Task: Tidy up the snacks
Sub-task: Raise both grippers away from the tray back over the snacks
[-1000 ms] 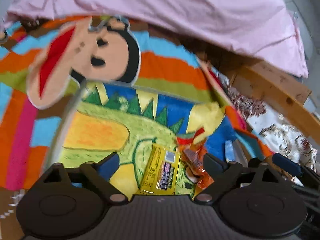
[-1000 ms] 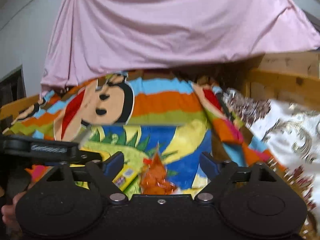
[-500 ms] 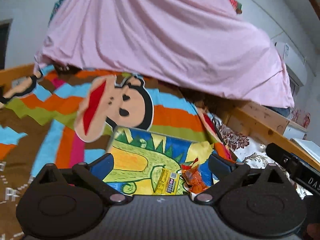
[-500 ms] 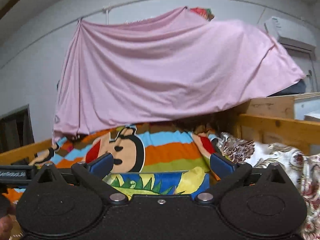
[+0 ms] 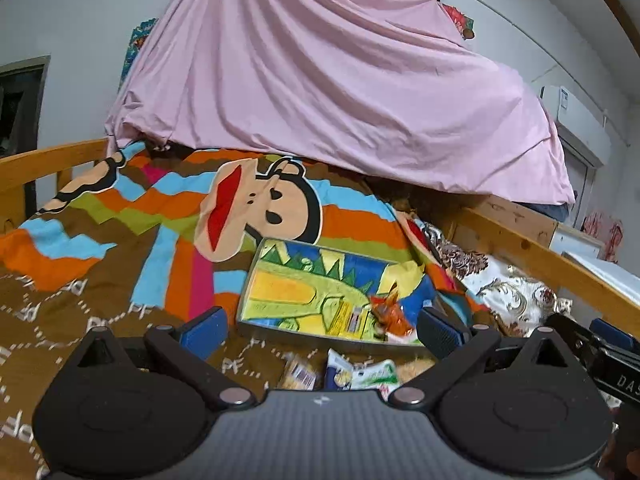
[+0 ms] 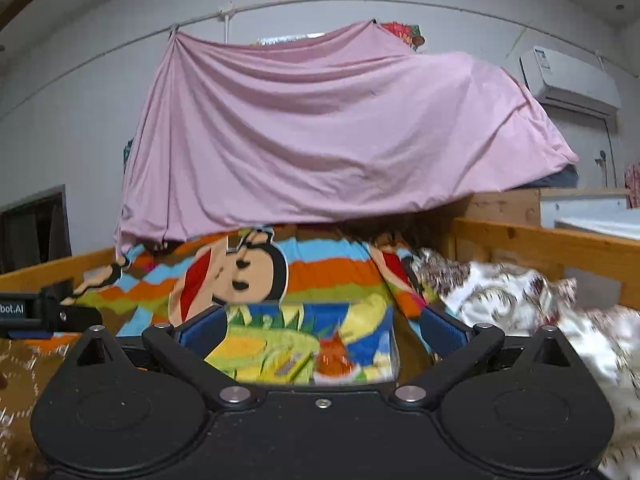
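**Loose packets lie right under the left gripper**

Hovering over the bed, both grippers stand with jaws spread wide and nothing between them. The left gripper [image 5: 320, 326] hangs above the near edge of the tray [image 5: 256, 280], a flat thing with a bright dinosaur picture that rests on the striped blanket [image 5: 120, 240]. On the tray's right part lie a yellow packet [image 5: 352, 316] and, touching it on the right, a crumpled orange packet [image 5: 386, 310].

Outside the tray, just in front of its near rim and almost beneath the left gripper's body, sit more snacks on the blanket: a blue-and-green packet [image 5: 362, 374] and a tan packet [image 5: 298, 372] beside it on the left (both blurred, so I cannot read them). The blue-and-green one lies with its long side running left to right, across the line of the fingers.

From the right gripper [image 6: 320, 330] only the tray and its two packets show; the loose snacks are hidden below its body. So the left hand looks the nearer one, and my guess is it needs to dip straight down and slightly back to reach them.
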A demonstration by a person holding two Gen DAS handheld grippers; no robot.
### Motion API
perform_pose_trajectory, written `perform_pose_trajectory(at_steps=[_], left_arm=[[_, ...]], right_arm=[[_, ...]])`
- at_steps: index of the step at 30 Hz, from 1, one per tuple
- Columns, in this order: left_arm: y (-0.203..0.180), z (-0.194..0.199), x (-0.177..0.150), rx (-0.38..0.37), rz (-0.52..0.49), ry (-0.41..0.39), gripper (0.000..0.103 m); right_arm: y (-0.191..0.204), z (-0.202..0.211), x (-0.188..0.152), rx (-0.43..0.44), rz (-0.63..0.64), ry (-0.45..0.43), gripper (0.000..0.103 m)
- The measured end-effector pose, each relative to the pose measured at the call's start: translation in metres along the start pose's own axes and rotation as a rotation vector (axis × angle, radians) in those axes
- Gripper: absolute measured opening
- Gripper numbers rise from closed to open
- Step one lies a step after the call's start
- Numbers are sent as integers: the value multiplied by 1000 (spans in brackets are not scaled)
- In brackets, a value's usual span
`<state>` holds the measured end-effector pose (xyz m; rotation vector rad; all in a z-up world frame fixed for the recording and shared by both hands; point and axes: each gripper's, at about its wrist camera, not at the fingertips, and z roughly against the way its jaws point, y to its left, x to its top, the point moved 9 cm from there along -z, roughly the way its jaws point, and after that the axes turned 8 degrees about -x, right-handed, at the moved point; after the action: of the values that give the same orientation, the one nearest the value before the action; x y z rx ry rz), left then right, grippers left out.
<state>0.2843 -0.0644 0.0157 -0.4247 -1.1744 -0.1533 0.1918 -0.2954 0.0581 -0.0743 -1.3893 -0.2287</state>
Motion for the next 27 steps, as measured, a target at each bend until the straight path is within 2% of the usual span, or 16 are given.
perform_pose_trajectory(at_steps=[7,13,18,21,27], left_arm=[[-3,25,-32,-9,0,32,102],[-2,34,-59,-14,-27,85,103],[10,33,-81,10,-37,150,102],[17,26,-92,31,-39,217,102],[26,22,-104,48,-76,263,102]], right_arm=[[-2,33,-26,-41,-9,70,102],[4,45,-55,-43,-22,200,102],[12,41,-75,-45,2,289,102],[17,34,-83,-39,25,337,102],[23,21,-101,-33,56,428,102]])
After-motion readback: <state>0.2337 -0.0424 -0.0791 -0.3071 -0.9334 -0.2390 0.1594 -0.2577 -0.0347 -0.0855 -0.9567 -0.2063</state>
